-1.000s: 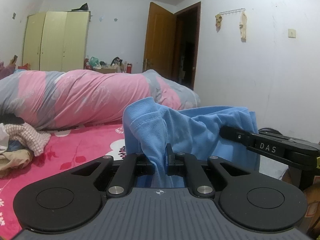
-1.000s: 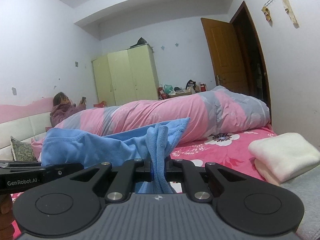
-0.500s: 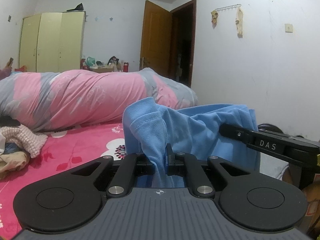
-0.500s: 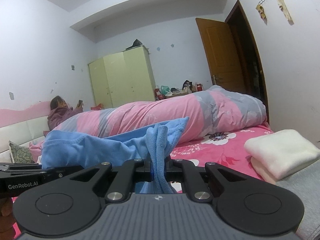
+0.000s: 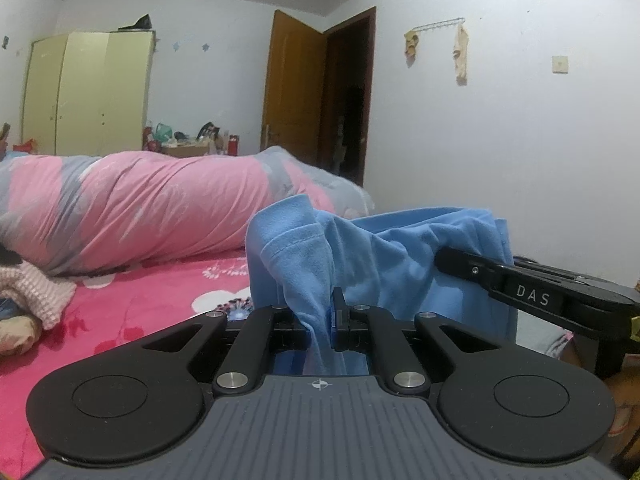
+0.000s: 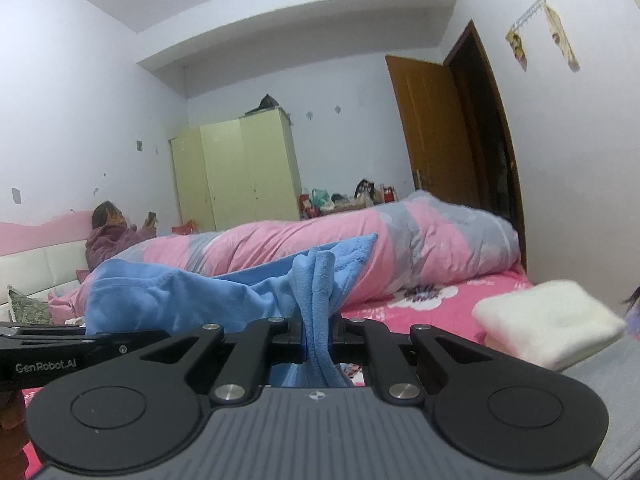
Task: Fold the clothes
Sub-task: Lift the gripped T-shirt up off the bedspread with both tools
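**Blue garment lifted between both tools, ready to be laid down**

You have the blue fleece garment (image 5: 384,256) held up off the bed (image 5: 132,320), stretched between your two hands. Your left tool (image 5: 326,320) is pressed together on a bunched fold of its edge, and your right tool (image 6: 318,328) is pinching another gathered edge the same way; in each wrist view the other tool's black arm shows at the far end of the cloth. The garment sags in soft creases between the two grips, so it looks like you are at the spread-out step, before any fold is made.

Next you probably want to pull the two grips apart until the sag goes, then lower the cloth flat onto the pink floral sheet in front of the rolled quilt (image 5: 152,204). How the lower part hangs is hidden below both cameras, so it may be trailing or twisted. Keep clear of the folded cream towel (image 6: 548,320) on your right and the knitted pile (image 5: 32,292) on your left.
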Motion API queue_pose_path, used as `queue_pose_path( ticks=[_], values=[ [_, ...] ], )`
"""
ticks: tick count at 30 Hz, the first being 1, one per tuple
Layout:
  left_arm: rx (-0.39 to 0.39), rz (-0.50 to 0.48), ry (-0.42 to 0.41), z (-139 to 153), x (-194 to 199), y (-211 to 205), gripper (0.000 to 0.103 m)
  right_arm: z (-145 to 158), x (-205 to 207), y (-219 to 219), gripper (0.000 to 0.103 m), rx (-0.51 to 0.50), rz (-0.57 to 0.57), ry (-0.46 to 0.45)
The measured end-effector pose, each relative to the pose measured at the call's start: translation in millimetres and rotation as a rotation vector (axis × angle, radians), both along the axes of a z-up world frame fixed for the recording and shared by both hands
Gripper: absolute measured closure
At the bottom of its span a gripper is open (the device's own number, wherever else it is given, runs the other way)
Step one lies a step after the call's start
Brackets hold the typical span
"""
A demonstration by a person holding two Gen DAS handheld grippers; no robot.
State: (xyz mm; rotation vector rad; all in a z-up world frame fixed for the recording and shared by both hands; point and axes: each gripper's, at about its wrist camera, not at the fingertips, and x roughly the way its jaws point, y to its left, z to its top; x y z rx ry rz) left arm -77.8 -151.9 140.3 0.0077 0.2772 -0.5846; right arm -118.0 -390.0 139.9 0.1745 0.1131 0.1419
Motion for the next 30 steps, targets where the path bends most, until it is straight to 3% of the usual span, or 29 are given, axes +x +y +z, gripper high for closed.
queue_pose_path(
  ticks=[10,30],
  values=[
    [0.011,-0.036,-0.028,0,2,-20,0.097,4,-3,-13,0.095,-0.019,-0.022,-0.002],
    [0.074,-0.029,0.03,-11,14,-44,0.097,-15,17,-30,0.095,0.025,-0.054,0.063]
  ],
)
